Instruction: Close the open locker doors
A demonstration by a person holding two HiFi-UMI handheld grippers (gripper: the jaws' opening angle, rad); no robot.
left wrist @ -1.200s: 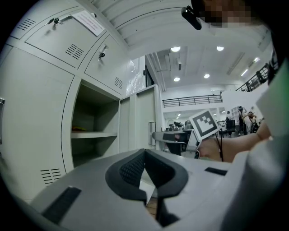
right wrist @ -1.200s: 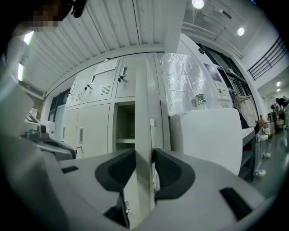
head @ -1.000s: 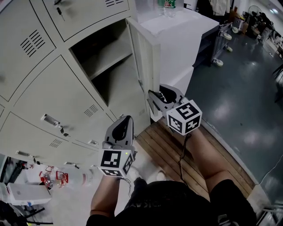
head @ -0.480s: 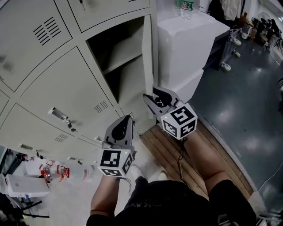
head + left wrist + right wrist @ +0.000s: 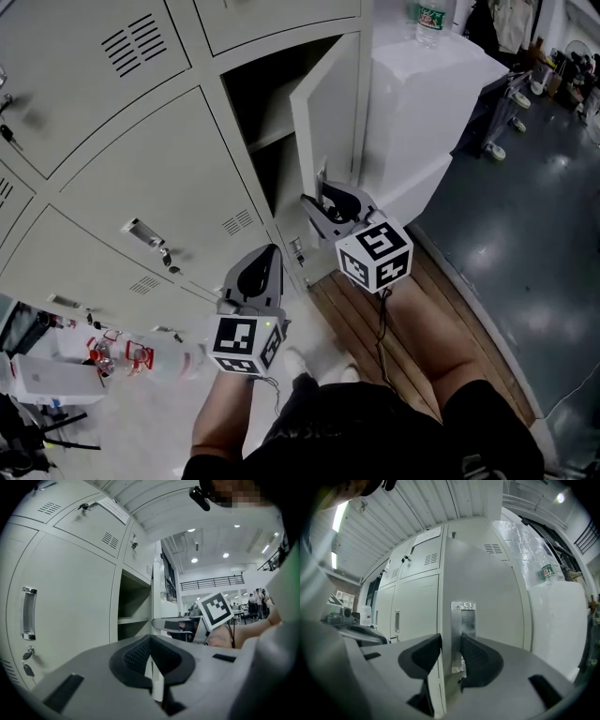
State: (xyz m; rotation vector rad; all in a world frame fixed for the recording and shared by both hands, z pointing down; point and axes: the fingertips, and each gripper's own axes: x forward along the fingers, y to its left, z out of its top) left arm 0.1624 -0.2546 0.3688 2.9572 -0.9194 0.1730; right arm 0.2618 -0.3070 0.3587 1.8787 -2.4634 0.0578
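The open locker door (image 5: 330, 105) of the grey locker bank (image 5: 122, 159) stands half swung over its dark compartment (image 5: 265, 117). My right gripper (image 5: 315, 201) is at the door's free edge, low down. In the right gripper view its jaws (image 5: 451, 654) are closing, with the door edge (image 5: 445, 602) and its metal handle plate (image 5: 463, 620) between them; the pads press on both faces. My left gripper (image 5: 266, 259) is shut and empty, held apart from the lockers below the right one. The left gripper view shows the shelf in the open compartment (image 5: 133, 613).
A white cabinet (image 5: 441, 103) with a bottle (image 5: 429, 15) on top stands right of the lockers, just behind the door. Closed doors with handles (image 5: 142, 231) fill the left. A wooden floor strip (image 5: 370, 323) runs under me. Clutter (image 5: 112, 361) lies at lower left.
The open door has swung from flat against the side toward the compartment, and the right gripper has moved left with its edge. The left gripper has stayed in place.
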